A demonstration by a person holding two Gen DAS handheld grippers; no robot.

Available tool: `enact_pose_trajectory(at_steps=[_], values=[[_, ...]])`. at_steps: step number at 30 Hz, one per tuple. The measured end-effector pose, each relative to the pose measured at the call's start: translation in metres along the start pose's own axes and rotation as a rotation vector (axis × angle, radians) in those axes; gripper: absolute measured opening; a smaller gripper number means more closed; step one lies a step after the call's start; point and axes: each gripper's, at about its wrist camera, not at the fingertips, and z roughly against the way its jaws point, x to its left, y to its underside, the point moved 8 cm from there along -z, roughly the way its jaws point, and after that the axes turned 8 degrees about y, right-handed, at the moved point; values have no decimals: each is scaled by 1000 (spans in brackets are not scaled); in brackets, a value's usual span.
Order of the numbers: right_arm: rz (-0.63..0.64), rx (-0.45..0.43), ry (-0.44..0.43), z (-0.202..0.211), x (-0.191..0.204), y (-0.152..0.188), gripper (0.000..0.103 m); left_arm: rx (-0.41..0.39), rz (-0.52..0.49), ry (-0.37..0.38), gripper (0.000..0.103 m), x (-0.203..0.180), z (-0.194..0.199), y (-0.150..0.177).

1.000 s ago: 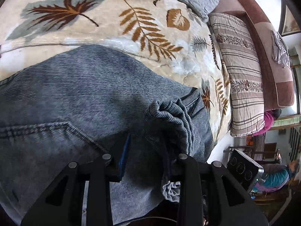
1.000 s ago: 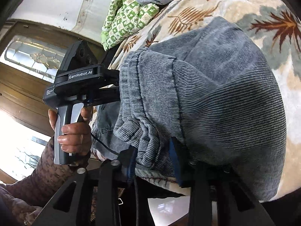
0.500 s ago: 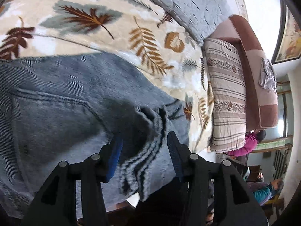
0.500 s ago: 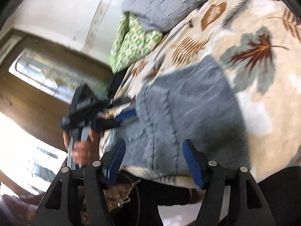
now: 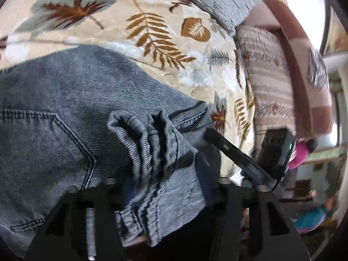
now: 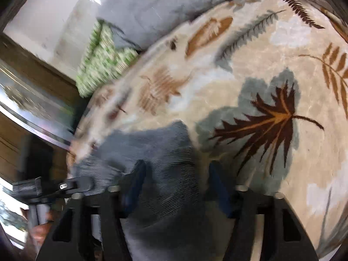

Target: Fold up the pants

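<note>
Pants of grey-blue denim lie at the near edge of the leaf-print blanket, hanging partly over it. Left gripper: jaws have just been closing, and a bunched fold of the denim sits pinched between them. Right gripper: jaws also just closing, denim bulging up between its 2 blue pads, clamped on the cloth.
</note>
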Motion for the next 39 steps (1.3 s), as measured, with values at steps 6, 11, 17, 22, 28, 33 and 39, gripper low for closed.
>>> enact_pose_trajectory(at_steps=[6,11,17,22,28,33,39], values=[[135,-92,-39,21,33,-22,12,-89,-92,-94,14,-1,22,-13],[141,-46,63,-8,9,-16,12,-42,-42,-149,16,32,2,-2],[131,-33,76,-15,-2,-14,23,-41,33,-99,25,47,4,0],[47,-38,-48,21,1,-10,31,-56,-11,-88,26,31,24,11],[25,-12,-93,41,-3,29,43,-42,-17,-55,49,25,19,41],[87,-30,-38,34,6,40,31,-25,-38,-162,45,31,7,47],[132,-18,77,10,-5,41,23,-31,-45,-225,39,40,1,43]])
